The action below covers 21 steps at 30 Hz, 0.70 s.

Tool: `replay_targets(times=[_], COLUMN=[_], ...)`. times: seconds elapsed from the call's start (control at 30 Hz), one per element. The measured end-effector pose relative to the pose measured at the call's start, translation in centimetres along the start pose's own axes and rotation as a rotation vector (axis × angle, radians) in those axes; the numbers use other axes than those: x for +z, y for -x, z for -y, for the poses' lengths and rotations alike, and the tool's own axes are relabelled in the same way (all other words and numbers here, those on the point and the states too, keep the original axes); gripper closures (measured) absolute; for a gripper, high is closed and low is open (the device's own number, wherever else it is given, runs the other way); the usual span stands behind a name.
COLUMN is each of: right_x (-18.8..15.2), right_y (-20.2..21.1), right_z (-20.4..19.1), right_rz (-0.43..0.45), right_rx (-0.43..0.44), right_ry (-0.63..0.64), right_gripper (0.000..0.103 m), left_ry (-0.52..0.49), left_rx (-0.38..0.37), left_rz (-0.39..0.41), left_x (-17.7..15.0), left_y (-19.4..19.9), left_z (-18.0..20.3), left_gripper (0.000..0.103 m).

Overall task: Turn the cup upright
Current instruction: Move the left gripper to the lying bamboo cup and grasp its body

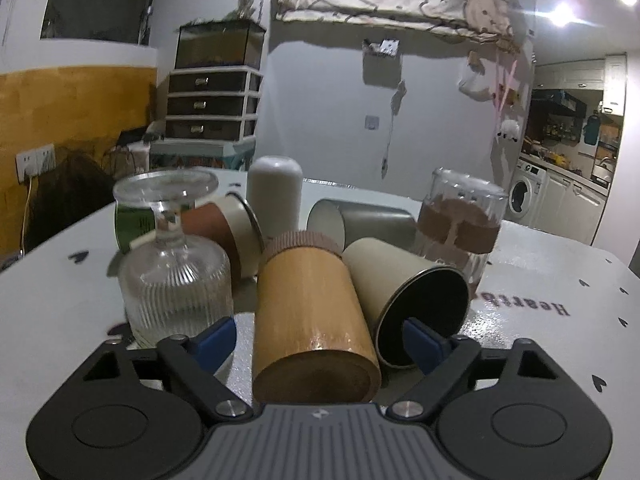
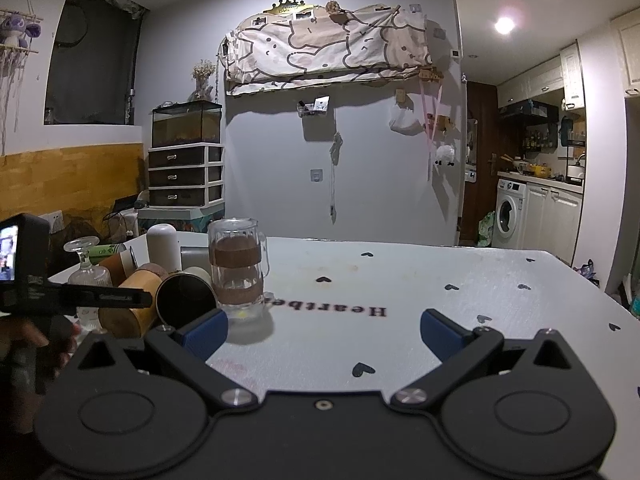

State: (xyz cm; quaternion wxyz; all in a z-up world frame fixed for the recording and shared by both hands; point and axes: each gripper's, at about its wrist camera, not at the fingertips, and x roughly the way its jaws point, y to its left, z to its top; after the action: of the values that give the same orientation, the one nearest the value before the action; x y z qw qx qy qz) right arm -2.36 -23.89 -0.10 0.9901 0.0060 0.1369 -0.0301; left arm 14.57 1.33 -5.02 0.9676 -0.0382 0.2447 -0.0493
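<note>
Two grippers' jaws wide, left gripper (image 1: 320,338) astride toppled bamboo cup (image 1: 314,320), right gripper (image 2: 324,330) over bare table (image 2: 400,280)

Wooden cup (image 1: 314,316) on its side

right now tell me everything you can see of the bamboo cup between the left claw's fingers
The bamboo cup looks like light wood, a smooth cylinder with a ribbed brown band at its far end. It lies on its side on the white table, near end facing the camera. It sits between the open fingers of the left claw, which do not visibly touch it. A cream cup with a dark inside leans against its right side.
</note>
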Motion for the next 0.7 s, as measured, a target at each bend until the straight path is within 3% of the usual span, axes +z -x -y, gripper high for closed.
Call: replay_targets(times=[0.1,0.3,0.53,0.7], right_x=[0.0,-0.1,-0.1,0.0], right_y=[0.0,-0.1,0.0,0.0], right_z=[0.0,0.2,0.4,0.6], right_rz=[-0.001,-0.003,-0.001,0.001], right_rx=[-0.001,-0.003,-0.002,-0.003], right_ry=[-0.003,-0.011,-0.018,-0.028], right_gripper=[0.0,0.0,0.0,0.0], left_ry=[0.001,-0.022,-0.101,-0.136], left_rx=[0.007,0.013,0.003,-0.05], left_rz=[-0.027,-0.046,-0.046,-0.073], left_x=[0.1,-0.3,-2.3,-3.2], left_y=[-0.3,0.8,4.9,7.5], left_z=[-0.1,0.0,0.1,-0.1], left_gripper=[0.032,0.033,0.033,0.033])
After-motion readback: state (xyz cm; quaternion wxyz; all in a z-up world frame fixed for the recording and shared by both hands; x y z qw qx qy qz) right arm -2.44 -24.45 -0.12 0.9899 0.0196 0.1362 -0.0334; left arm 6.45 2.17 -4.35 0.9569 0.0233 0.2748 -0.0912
